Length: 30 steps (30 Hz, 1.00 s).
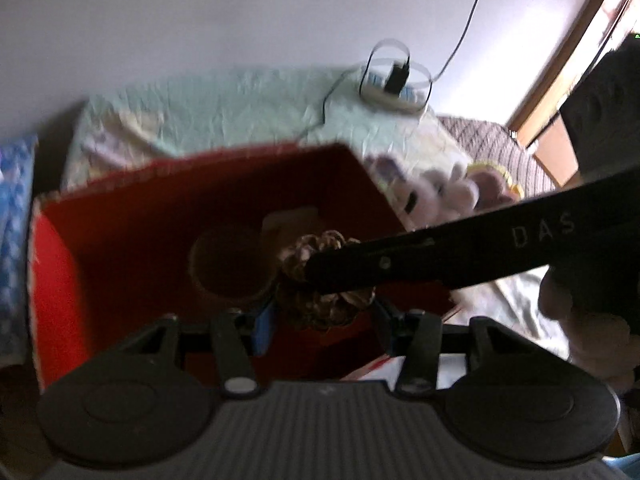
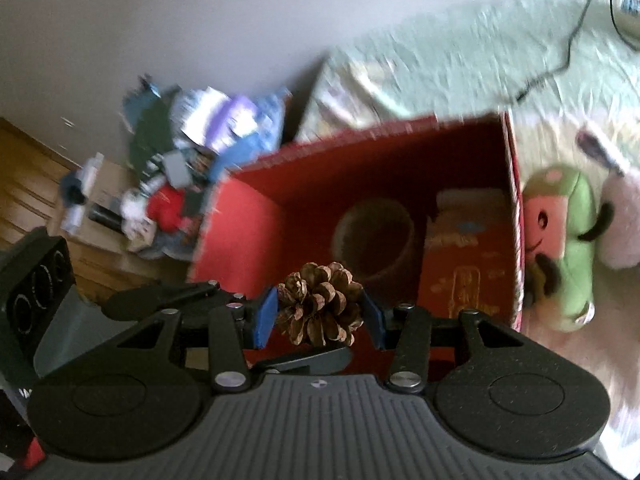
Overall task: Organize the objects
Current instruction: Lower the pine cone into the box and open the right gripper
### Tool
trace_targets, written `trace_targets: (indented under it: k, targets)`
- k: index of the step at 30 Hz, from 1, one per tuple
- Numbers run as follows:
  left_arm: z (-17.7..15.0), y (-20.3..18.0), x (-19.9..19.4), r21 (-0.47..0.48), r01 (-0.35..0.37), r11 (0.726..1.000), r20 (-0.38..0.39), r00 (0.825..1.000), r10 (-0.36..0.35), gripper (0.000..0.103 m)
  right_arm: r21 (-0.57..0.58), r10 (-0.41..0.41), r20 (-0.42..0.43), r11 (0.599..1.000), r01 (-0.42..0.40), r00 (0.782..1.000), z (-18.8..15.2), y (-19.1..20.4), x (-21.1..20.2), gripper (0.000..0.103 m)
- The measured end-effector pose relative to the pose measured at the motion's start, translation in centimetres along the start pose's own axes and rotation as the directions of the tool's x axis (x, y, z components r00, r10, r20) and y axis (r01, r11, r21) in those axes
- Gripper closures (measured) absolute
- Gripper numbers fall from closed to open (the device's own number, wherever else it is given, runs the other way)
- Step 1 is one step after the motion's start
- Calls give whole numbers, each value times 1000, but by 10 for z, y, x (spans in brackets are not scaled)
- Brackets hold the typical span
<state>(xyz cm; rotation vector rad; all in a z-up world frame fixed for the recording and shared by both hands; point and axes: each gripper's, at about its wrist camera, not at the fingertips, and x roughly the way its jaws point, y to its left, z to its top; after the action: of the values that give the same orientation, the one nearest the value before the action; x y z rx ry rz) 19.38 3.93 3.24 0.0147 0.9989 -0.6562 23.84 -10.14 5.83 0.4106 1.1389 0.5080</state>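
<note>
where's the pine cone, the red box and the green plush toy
pine cone [image 2: 320, 304], right wrist view, middle of its scales
red box [image 2: 240, 220], right wrist view, inner left wall
green plush toy [image 2: 576, 240], right wrist view, green side of its body

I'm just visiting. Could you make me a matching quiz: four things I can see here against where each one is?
Things:
1 brown pine cone
2 brown cardboard ring
3 green-and-pink plush toy
4 white power strip

Places:
A inside the red cardboard box
B on the pale green bedspread by the wall
C between the right gripper's blue pads
D outside the box, beside its wall

Pairs: 1-C, 2-A, 3-D, 4-B.
</note>
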Motion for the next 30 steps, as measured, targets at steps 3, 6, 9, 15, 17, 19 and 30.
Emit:
trace_targets:
  k: [3, 6, 9, 15, 17, 19, 30]
  targets:
    - [-4, 10, 19, 21, 13, 1000, -69, 998, -11, 52, 26, -43, -52, 999, 45, 998, 3, -1, 15, 54]
    - [-10, 15, 31, 51, 26, 998, -118, 993, -20, 52, 51, -68, -85, 996, 72, 994, 6, -3, 24, 54]
    - [-11, 26, 36, 35, 61, 997, -141, 988, -56, 48, 51, -138, -123, 988, 145, 983, 8, -4, 36, 54]
    - [-11, 44, 36, 25, 87, 996, -133, 988, -83, 48, 22, -194, -189, 979, 202, 963, 6, -8, 61, 54]
    - [-12, 49, 36, 29, 65, 997, -131, 989, -61, 48, 3, -211, -194, 977, 215, 958, 6, -8, 67, 54]
    - [-13, 54, 34, 25, 36, 999, -122, 992, -33, 48, -22, -230, -196, 973, 230, 953, 6, -8, 73, 54]
    - [-9, 70, 45, -25, 1, 1000, -145, 989, -5, 47, 11, -220, -197, 974, 227, 955, 8, -20, 76, 55]
